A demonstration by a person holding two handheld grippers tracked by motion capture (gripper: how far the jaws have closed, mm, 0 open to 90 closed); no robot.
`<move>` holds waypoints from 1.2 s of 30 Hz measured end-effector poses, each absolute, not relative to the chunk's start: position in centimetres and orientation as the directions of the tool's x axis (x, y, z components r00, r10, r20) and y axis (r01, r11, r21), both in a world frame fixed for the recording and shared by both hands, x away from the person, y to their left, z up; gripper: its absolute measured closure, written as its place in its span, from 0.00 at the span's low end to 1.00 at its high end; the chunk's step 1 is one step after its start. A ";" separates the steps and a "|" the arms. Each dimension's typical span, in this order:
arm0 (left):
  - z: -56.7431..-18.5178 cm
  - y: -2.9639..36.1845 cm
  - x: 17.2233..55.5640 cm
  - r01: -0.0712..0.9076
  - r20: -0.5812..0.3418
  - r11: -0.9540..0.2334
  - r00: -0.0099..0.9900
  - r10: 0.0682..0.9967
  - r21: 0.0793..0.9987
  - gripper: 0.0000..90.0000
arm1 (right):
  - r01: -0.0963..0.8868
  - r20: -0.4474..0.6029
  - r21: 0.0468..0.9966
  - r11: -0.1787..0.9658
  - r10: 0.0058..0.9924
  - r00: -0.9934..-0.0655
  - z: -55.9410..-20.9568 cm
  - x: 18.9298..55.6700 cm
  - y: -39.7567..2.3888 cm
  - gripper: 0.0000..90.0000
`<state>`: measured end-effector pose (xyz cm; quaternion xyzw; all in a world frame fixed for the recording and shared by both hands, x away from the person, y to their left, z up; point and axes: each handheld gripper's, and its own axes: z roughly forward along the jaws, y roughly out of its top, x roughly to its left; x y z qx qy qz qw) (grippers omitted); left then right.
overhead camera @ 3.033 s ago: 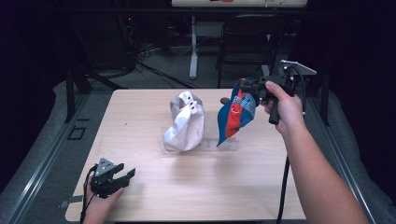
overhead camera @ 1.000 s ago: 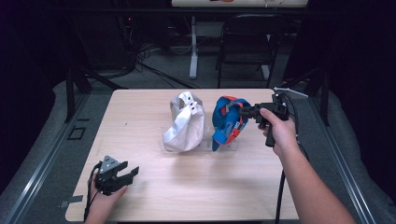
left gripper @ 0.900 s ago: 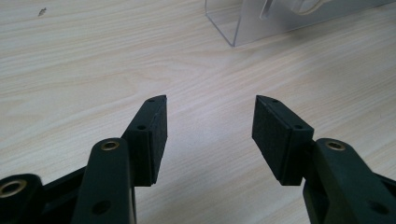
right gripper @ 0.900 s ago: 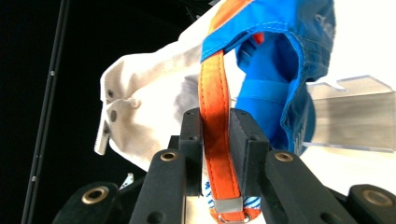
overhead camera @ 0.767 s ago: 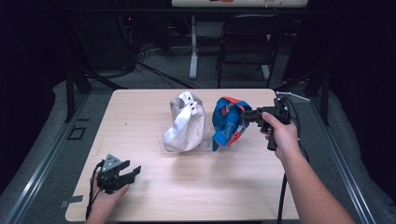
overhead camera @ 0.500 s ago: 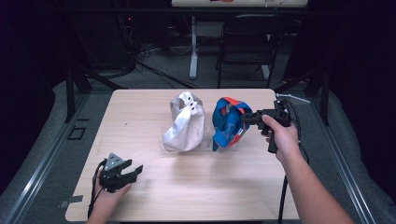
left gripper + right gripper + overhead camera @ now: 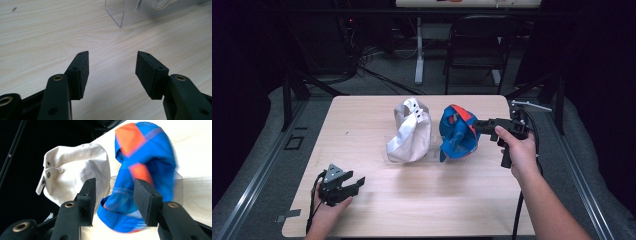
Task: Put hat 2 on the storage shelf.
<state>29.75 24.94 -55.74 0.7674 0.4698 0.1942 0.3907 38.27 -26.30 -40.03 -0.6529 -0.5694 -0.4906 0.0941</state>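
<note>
High view: blue cap mid-frame on clear stand, just left of right gripper; jaws just opened, nothing gripped.
Left gripper view: left gripper apart, idle.
Right gripper view: cap between parted jaws, w/ white cap upper left.

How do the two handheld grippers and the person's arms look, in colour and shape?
Both the left gripper and the right gripper are black, with two flat jaws, brass-coloured pivot rivets, a grey three-cornered top plate and a trailing black cable. The forearms are bare, without sleeves.

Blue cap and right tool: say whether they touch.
Apart. The right gripper view shows the right tool open, its pads clear of the blue cap behind them.
</note>
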 end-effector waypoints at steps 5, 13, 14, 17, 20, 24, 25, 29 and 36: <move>-55.8 24.9 29.8 0.572 -0.069 -0.253 0.481 0.874 0.781 0.51 | 0.831 0.756 0.452 -0.326 0.633 -0.163 -40.6 37.0 -26.8 0.55; -55.8 25.0 29.7 0.577 -0.067 -0.258 0.482 0.874 0.775 0.51 | 0.822 0.754 0.473 -0.317 0.629 -0.191 -41.9 34.7 -27.5 0.52; -55.8 25.0 29.7 0.577 -0.067 -0.258 0.481 0.874 0.775 0.51 | 0.816 0.750 0.482 -0.320 0.632 -0.195 -42.0 34.4 -27.5 0.51; -55.8 25.0 29.7 0.579 -0.068 -0.258 0.481 0.874 0.773 0.50 | 0.804 0.736 0.506 -0.312 0.642 -0.214 -42.4 33.4 -27.7 0.51; -55.8 25.0 29.7 0.582 -0.073 -0.253 0.477 0.876 0.773 0.51 | 0.803 0.744 0.509 -0.309 0.628 -0.229 -43.0 32.5 -27.9 0.50; -55.9 24.9 29.7 0.582 -0.073 -0.252 0.476 0.876 0.773 0.50 | 0.803 0.749 0.506 -0.314 0.622 -0.229 -44.4 31.2 -28.1 0.50; -55.9 24.9 29.7 0.582 -0.071 -0.254 0.477 0.876 0.773 0.50 | 0.802 0.748 0.508 -0.313 0.623 -0.231 -44.6 31.0 -28.2 0.51; -55.9 25.0 29.8 0.580 -0.068 -0.255 0.477 0.876 0.774 0.50 | 0.810 0.722 0.531 -0.249 0.633 -0.278 -45.7 29.6 -27.7 0.53; -55.9 25.0 29.8 0.580 -0.069 -0.255 0.478 0.876 0.774 0.50 | 0.780 0.655 0.589 -0.209 0.689 -0.310 -48.2 27.9 -26.5 0.53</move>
